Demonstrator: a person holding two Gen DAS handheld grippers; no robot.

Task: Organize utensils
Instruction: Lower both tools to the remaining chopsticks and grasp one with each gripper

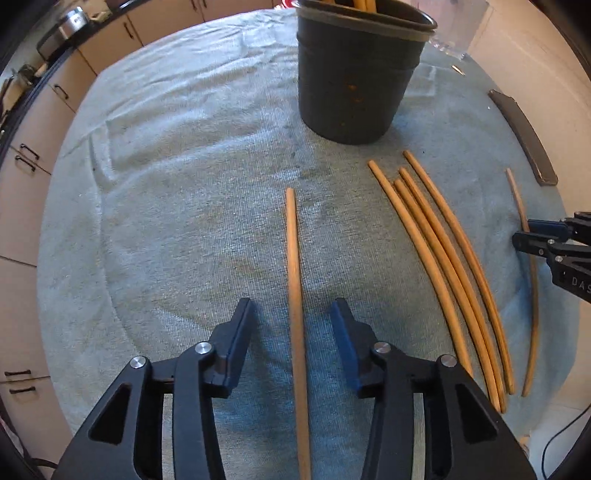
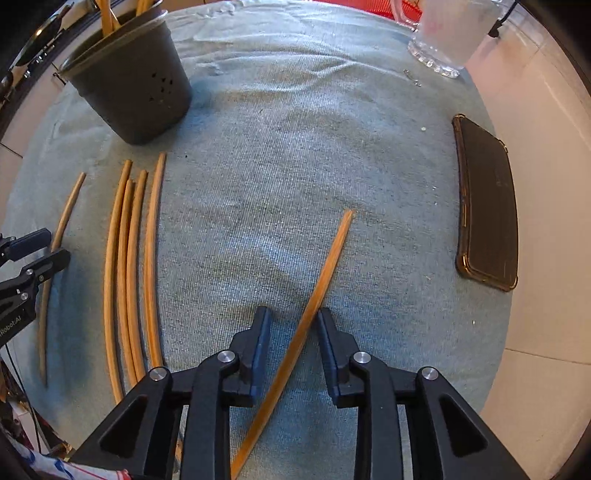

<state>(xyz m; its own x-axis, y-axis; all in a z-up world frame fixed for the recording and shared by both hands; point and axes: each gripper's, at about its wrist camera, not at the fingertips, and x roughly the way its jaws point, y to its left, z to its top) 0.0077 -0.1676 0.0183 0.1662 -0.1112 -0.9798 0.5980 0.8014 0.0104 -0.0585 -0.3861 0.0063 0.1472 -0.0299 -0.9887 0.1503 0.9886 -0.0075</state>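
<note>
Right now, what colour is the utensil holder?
Dark grey utensil holder, clearest in the right wrist view.

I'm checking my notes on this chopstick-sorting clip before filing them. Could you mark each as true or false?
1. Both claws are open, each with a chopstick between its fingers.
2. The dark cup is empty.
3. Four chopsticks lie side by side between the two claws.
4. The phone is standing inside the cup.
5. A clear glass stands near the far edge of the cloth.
1. True. The left claw and the right claw each straddle a chopstick lying on the cloth.
2. False. Sticks poke out of the dark cup.
3. True: the group of four chopsticks.
4. False. The phone lies flat on the cloth.
5. True: the glass.
</note>
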